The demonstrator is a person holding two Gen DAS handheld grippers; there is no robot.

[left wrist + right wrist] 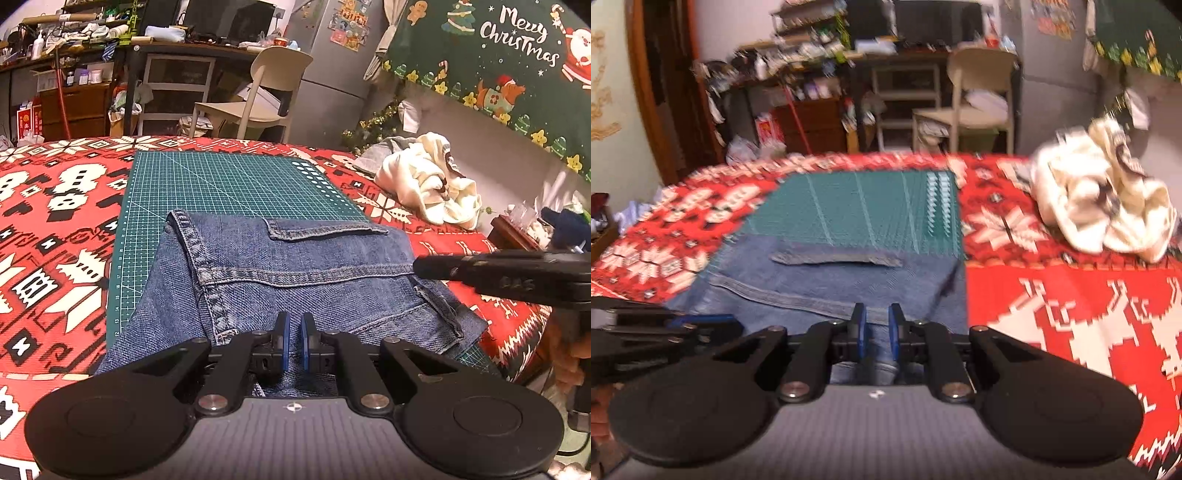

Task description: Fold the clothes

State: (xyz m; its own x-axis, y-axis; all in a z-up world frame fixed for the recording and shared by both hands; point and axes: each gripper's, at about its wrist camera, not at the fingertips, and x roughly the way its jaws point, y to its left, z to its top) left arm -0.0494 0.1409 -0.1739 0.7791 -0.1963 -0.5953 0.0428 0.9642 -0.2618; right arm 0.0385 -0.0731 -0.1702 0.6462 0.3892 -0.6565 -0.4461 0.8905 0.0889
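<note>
jeans (295, 266): folded denim on near half of green cutting mat (221, 181), near edge lifted | left gripper (294, 343): clenched on jeans' near edge | right gripper (877, 332): pinching the jeans' fabric, just beside the left | cream garment (428, 181): crumpled, right of mat on red tablecloth (55, 221)

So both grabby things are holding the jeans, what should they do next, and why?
Probably lift the near edge and carry it forward toward the far edge. Both the left gripper and the right gripper have their fingers pinched on the near edge of the jeans, which lie partly folded on the green mat, with bare mat beyond them.
</note>
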